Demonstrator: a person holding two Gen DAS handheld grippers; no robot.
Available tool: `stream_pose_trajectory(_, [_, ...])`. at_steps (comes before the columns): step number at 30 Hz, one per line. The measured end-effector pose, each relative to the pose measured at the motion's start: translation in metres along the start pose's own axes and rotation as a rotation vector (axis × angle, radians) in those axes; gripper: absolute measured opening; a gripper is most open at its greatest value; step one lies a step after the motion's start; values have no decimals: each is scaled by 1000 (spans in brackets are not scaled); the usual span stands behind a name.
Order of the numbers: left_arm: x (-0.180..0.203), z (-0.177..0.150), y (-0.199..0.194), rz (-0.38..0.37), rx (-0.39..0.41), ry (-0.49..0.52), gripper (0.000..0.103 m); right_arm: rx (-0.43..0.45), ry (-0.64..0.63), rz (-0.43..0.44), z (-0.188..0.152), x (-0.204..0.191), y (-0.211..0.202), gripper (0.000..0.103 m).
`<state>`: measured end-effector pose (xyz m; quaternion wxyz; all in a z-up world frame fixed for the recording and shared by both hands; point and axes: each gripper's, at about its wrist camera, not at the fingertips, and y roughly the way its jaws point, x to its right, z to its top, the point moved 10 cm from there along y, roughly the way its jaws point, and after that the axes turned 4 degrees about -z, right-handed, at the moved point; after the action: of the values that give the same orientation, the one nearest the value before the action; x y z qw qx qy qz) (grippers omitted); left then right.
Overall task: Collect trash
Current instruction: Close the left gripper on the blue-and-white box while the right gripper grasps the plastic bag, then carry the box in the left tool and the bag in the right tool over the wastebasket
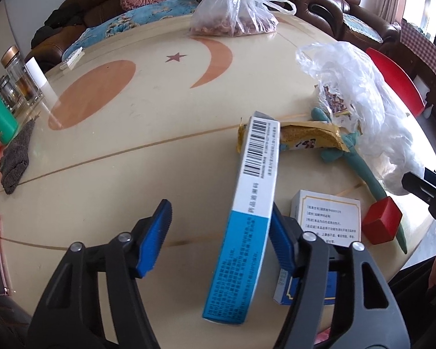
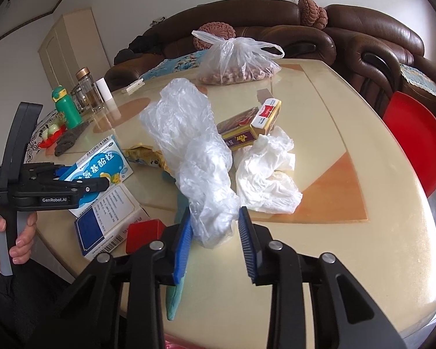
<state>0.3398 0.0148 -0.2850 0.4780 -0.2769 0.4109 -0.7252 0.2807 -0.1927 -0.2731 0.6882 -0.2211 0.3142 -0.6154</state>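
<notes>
Left gripper (image 1: 221, 238): jaws spread wide, only the right pad touching the blue-and-white medicine box (image 1: 242, 221); box tilted on edge between the pads, above the bench (image 1: 130, 145).
Right gripper (image 2: 215, 242): jaws parted around the lower end of the crumpled clear plastic bag (image 2: 194, 157), not pinching it.
Bag: lay mid-bench, stretching away from the near edge.
Near the bag: crumpled white tissue (image 2: 266, 174) just beside it; gold-and-red carton (image 2: 247, 126) behind.
Near edge: second white medicine box (image 1: 327, 221), red block (image 1: 382, 222).
Far edge: tied bag of nuts (image 1: 232, 11).
</notes>
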Motion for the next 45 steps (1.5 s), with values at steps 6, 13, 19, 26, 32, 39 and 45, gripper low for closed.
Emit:
stream_pose_trajectory(6, [5, 0, -1, -25, -1, 6, 48, 4, 2, -2, 0, 0, -1, 26])
stream_pose_trajectory(13, [5, -2, -1, -9, -6, 12, 23, 8, -14, -15, -1, 0, -2, 24])
stream_pose_trajectory(19, [-1, -1, -5, 10, -1, -4, 23, 32, -20, -15, 2, -3, -9, 22])
stream_pose_trajectory(26, [-1, 0, -14, 24, 19, -8, 22, 80, -14, -38, 12, 0, -22, 22])
stream_pose_trajectory(32, [-3, 2, -26, 31, 38, -14, 22, 112, -25, -60, 19, -1, -32, 22])
stream_pose_trajectory(39, [1, 5, -54, 77, 80, -7, 22, 112, -64, -132, 22, -4, -43, 22])
stream_pose_trajectory(45, [12, -1, -74, 78, 85, -13, 22, 104, -56, -167, 20, -2, -55, 22])
